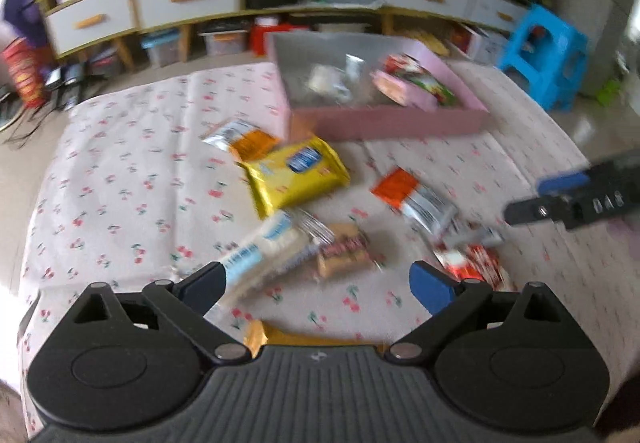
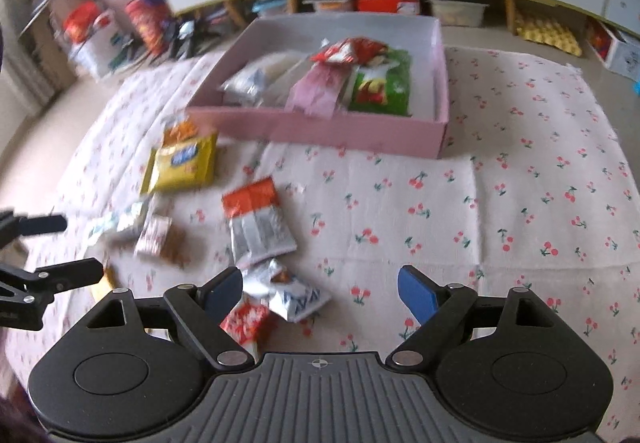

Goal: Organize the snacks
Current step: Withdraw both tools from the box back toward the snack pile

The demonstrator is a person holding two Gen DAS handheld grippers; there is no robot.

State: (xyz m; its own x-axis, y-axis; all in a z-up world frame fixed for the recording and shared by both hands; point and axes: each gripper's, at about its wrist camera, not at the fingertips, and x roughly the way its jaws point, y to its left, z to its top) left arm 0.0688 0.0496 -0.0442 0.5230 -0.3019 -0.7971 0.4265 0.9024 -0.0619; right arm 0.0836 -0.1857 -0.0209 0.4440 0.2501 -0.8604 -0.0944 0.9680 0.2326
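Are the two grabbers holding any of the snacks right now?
No, nothing is held. The left gripper and right gripper are both open and empty, above the loose snack packets on the cloth.

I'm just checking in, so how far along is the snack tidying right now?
Partly done: several packets already lie inside the pink box. Nothing is in hand; the left gripper and right gripper are both open and empty. Left on the cherry-print cloth: the yellow packet, the orange-and-silver packet and a few smaller ones.
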